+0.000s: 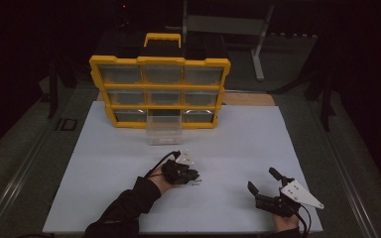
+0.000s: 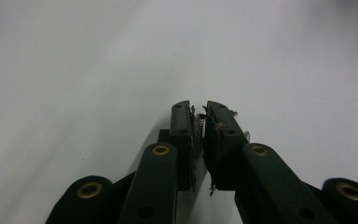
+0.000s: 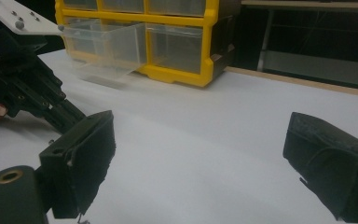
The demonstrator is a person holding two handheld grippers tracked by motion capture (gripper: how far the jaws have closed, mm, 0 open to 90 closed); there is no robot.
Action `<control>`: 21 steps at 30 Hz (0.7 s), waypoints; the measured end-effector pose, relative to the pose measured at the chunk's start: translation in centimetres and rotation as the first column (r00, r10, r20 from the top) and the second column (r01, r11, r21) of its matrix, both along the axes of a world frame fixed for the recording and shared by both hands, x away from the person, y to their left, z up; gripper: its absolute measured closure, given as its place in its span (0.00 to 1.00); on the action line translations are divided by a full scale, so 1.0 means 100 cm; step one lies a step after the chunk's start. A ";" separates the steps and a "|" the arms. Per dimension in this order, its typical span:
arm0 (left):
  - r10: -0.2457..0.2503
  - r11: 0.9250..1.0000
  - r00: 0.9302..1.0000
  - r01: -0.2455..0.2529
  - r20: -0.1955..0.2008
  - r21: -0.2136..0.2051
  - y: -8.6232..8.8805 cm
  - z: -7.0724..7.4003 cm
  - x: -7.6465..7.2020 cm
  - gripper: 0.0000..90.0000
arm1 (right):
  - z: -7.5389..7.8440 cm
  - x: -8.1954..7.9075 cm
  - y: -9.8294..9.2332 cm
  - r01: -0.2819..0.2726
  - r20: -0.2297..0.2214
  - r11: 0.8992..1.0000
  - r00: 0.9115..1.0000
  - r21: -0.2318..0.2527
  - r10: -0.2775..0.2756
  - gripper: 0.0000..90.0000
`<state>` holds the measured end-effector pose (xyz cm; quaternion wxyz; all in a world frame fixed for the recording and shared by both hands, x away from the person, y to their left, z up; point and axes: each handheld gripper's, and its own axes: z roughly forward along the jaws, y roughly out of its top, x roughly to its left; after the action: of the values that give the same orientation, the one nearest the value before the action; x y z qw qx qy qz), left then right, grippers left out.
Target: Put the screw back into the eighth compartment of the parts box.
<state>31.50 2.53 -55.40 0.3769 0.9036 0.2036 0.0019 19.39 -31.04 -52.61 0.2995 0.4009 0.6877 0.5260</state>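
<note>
Screws (image 2: pixel 198 126), tiny and silvery, are sitting pinched in the clenched left claw (image 2: pixel 199 109), low over the white bench (image 1: pixel 238 144); their number is hard to make out. The right claw (image 3: pixel 198 154) is gaping empty nearby. Beyond, a clear drawer (image 1: pixel 164 132) is jutting from the yellow organiser (image 1: pixel 159 60).

Wide bare stretch of white table board (image 1: pixel 104 198) all round both hands — free passage left, right and between. At the far edge, blocked by the upright yellow plastic organiser with clear drawers (image 1: pixel 161 91); one clear plastic drawer (image 1: pixel 163 130) pulled out towards the near side, jutting into the lane ahead of the left gripper (image 1: pixel 191 176). Small metal screws (image 2: pixel 199 128) between its nearly closed jaws.
</note>
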 end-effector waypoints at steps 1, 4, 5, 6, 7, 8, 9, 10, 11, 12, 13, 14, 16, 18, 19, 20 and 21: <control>0.006 1.000 1.000 -0.006 -0.001 -0.001 0.000 0.000 0.000 0.92 | 0.000 0.000 0.000 0.000 0.001 1.000 1.000 0.000 0.000 0.10; 0.014 1.000 1.000 -0.014 -0.001 0.005 -0.001 0.000 0.000 0.95 | 0.000 0.000 0.001 -0.002 0.003 1.000 1.000 -0.002 0.002 0.10; 0.014 1.000 1.000 -0.014 0.001 0.008 -0.001 0.001 0.000 0.96 | 0.000 0.000 0.001 -0.002 0.003 1.000 1.000 -0.002 0.002 0.10; 0.009 1.000 1.000 -0.009 0.008 0.017 -0.002 0.001 0.000 0.96 | 0.000 0.000 0.001 -0.003 0.002 1.000 1.000 -0.003 0.003 0.10; 0.009 1.000 1.000 -0.009 0.012 0.021 -0.002 0.002 -0.001 0.96 | 0.000 0.000 0.001 -0.003 0.001 1.000 1.000 -0.002 0.003 0.10; 0.013 1.000 1.000 -0.013 0.009 0.024 -0.003 0.002 -0.001 0.96 | 0.000 0.000 0.001 -0.002 0.003 1.000 1.000 -0.002 0.002 0.10; 0.010 1.000 1.000 -0.010 0.006 0.025 -0.003 0.003 -0.001 0.96 | 0.000 0.000 0.001 -0.001 0.003 1.000 1.000 -0.002 0.001 0.10; 0.007 1.000 1.000 -0.007 0.002 0.023 -0.003 0.004 -0.001 0.97 | 0.000 0.000 0.000 0.000 0.005 1.000 1.000 -0.002 0.000 0.10; 0.012 1.000 1.000 -0.012 0.002 0.014 -0.003 0.005 -0.002 0.97 | 0.000 0.000 0.000 0.001 0.003 1.000 1.000 0.000 -0.001 0.10; 0.013 1.000 1.000 -0.013 0.001 0.011 -0.003 0.007 -0.002 0.97 | 0.000 0.000 0.000 0.002 0.004 1.000 1.000 0.000 -0.002 0.10; 0.014 1.000 1.000 -0.014 -0.004 0.001 -0.002 0.009 -0.002 0.97 | 0.000 0.000 0.000 0.001 0.004 1.000 1.000 0.001 -0.001 0.10; 0.013 1.000 1.000 -0.013 -0.001 -0.006 -0.002 0.011 -0.003 0.97 | 0.000 0.000 0.000 0.001 0.004 1.000 1.000 0.001 -0.001 0.10; 0.014 1.000 1.000 -0.014 0.008 -0.009 -0.001 0.016 -0.003 0.97 | 0.000 0.000 0.000 0.002 0.002 1.000 1.000 0.000 -0.002 0.10; 0.013 1.000 1.000 -0.013 0.013 -0.011 0.000 0.021 -0.002 0.97 | 0.000 0.000 0.000 0.001 0.004 1.000 1.000 -0.001 -0.001 0.10; 0.013 1.000 1.000 -0.013 0.017 -0.015 0.000 0.024 -0.002 0.97 | 0.001 0.000 0.000 0.001 0.005 1.000 1.000 -0.001 -0.001 0.10; 0.016 1.000 1.000 -0.016 0.017 -0.022 0.001 0.027 -0.002 0.97 | 0.001 0.000 0.000 0.001 0.004 1.000 1.000 0.000 -0.001 0.10; 0.021 0.999 1.000 -0.020 0.020 -0.029 0.002 0.030 -0.002 0.97 | 0.000 0.000 0.000 0.002 0.004 1.000 1.000 0.000 -0.002 0.10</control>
<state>31.33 2.70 -52.41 0.3917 0.8959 0.2092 0.0119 19.36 -31.03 -52.57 0.3014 0.4004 0.6868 0.5265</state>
